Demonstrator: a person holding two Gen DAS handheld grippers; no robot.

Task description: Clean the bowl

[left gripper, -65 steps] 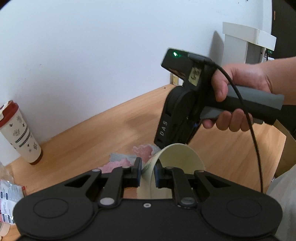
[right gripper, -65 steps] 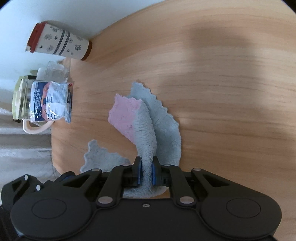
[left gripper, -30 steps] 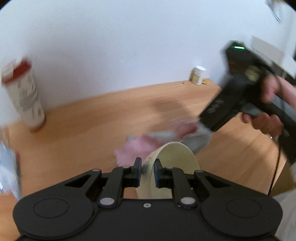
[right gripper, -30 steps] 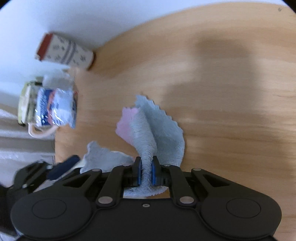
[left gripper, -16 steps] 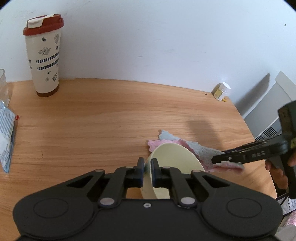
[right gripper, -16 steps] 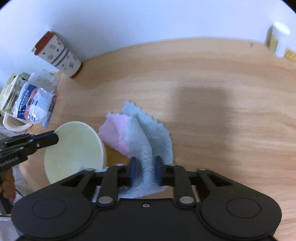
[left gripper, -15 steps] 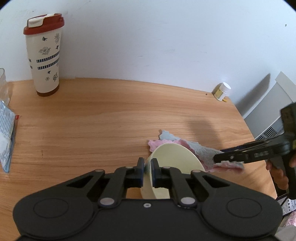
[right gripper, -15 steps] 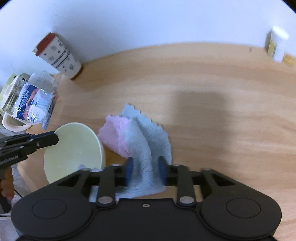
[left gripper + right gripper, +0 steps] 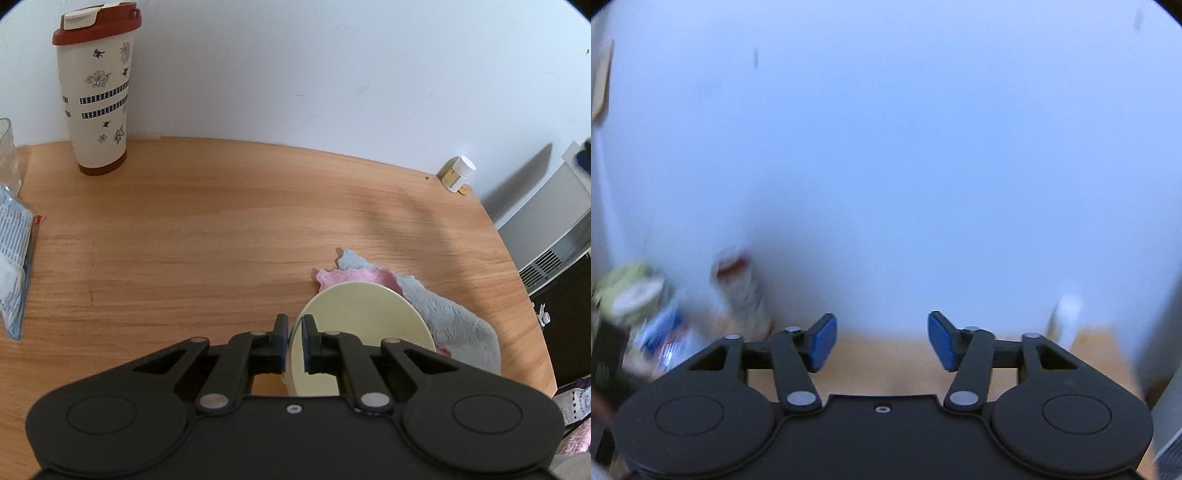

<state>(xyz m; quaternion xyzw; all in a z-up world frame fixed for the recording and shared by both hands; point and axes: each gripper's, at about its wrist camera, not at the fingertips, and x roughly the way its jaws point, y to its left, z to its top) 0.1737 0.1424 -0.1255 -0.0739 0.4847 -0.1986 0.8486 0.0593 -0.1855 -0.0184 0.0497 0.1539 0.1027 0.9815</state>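
The left gripper (image 9: 293, 345) is pinching the bowl (image 9: 364, 332) rim, the cloth (image 9: 443, 314) lying at its 2 o'clock, while the right gripper (image 9: 881, 341) is gaping wide and empty, so wiping looks paused or finished.

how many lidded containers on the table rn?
2. A tall tumbler with a red lid stands back left by the wall; a small white-capped bottle sits back right. The left edge is cropped, so more may be hidden.

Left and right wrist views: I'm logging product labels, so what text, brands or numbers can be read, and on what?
None can be read.
Blue-and-white plastic packet: print too small.
Small white-capped jar with yellow label: too small.
Floral red-lidded tumbler: patterns only.
Right wrist view: motion-blurred.
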